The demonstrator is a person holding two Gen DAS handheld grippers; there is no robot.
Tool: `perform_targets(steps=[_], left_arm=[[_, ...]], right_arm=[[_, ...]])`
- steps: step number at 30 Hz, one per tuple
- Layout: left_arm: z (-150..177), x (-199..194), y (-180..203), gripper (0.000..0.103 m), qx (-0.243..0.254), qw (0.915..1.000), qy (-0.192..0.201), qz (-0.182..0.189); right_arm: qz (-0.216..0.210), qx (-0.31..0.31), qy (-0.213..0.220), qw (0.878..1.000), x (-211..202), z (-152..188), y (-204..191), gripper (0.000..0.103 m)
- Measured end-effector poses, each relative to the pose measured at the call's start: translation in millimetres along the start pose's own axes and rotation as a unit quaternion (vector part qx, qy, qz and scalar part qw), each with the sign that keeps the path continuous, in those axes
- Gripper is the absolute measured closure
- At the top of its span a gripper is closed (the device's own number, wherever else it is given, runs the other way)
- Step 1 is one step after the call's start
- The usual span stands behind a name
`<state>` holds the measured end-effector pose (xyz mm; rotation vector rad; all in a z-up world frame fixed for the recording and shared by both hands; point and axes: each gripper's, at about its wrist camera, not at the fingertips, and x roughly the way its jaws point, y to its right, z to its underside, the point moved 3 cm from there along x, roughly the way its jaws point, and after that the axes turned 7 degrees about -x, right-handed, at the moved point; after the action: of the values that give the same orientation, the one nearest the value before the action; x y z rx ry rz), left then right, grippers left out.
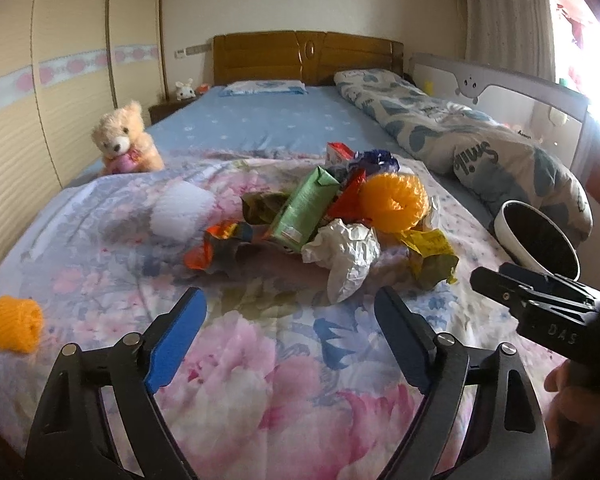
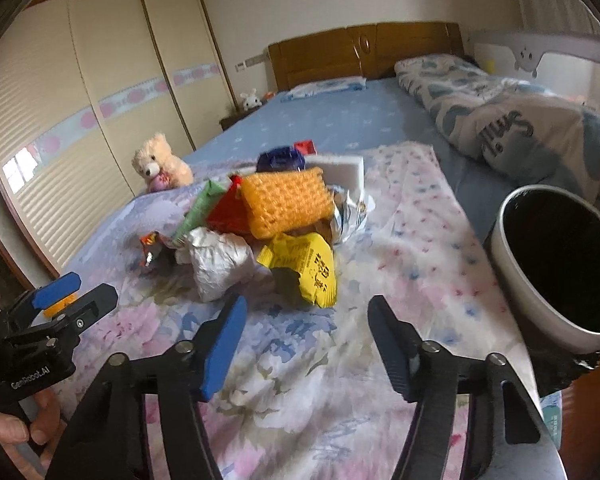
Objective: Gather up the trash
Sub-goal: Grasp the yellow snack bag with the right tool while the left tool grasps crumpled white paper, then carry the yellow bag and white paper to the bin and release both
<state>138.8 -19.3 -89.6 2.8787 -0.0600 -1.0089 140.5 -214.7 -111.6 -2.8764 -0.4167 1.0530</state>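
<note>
A heap of trash lies on the floral quilt [image 1: 260,380]: crumpled white paper [image 1: 348,252] [image 2: 216,260], a green carton [image 1: 304,208], an orange foam net [image 1: 394,202] [image 2: 288,204], a yellow wrapper [image 1: 432,248] [image 2: 304,268] and an orange wrapper [image 1: 212,244]. A second orange net [image 1: 16,322] lies apart at the left. My left gripper [image 1: 290,300] is open just short of the white paper, nothing between its fingers. My right gripper [image 2: 307,305] is open in front of the yellow wrapper, also holding nothing. A white bin with a black liner [image 2: 512,280] stands at the right.
A teddy bear [image 1: 124,140] sits at the bed's left edge by the wardrobe [image 1: 60,80]. A rolled duvet [image 1: 480,140] runs along the right side under a bed rail [image 1: 500,88]. A white foam block [image 1: 180,208] lies left of the heap. A wooden headboard [image 1: 308,56] is at the back.
</note>
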Motion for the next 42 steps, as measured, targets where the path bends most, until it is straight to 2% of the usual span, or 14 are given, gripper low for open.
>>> perform_targets(steps=[2,11,12,14,17,18,19,20,27,32,42], left_arm=[[-0.3,10.4,1.9,0.018,0.000,0.9999,-0.011,0.001],[-3.4,59.4,18.5,0.025,0.006,0.9980,-0.060,0.016],[-3.5,65.7,20.3,0.028,0.005,0.9975,-0.068,0.018],[-2.7,75.9,22.1,0.039,-0.007,0.9958,-0.086,0.031],[-1.1,86.8,26.1,0.060,-0.015,0.9933,-0.105,0.046],[-0.8,88.3,27.9,0.075,-0.016,0.9925,-0.109,0.053],[-0.4,88.4,29.8,0.082,-0.015,0.9919,-0.111,0.060],[0.3,86.5,31.7,0.082,-0.010,0.9923,-0.108,0.060],[7.9,61.2,39.6,0.088,0.006,0.9932,-0.086,0.078],[12.6,42.6,47.6,0.088,0.011,0.9908,-0.088,0.102],[11.4,16.8,97.5,0.088,0.055,0.9835,-0.079,0.153]], right_arm=[[-0.003,0.004,-0.010,1.000,10.1,-0.5,3.4,0.049],[-0.019,0.018,-0.039,0.999,43.0,-6.5,14.0,0.057],[-0.021,0.018,-0.042,0.999,45.7,-6.9,14.6,0.060],[-0.022,0.018,-0.049,0.998,51.9,-7.3,16.2,0.073],[-0.026,0.024,-0.056,0.998,57.8,-7.2,18.5,0.089],[-0.026,0.025,-0.057,0.998,58.3,-6.9,19.2,0.092],[-0.028,0.026,-0.058,0.998,58.6,-6.7,19.4,0.095],[-0.029,0.026,-0.059,0.997,58.1,-6.7,19.5,0.098],[-0.030,0.032,-0.052,0.998,44.6,1.0,22.8,0.098],[-0.024,0.041,-0.043,0.998,26.9,5.2,32.1,0.098],[0.011,0.071,-0.015,0.997,-19.5,13.5,71.1,0.098]])
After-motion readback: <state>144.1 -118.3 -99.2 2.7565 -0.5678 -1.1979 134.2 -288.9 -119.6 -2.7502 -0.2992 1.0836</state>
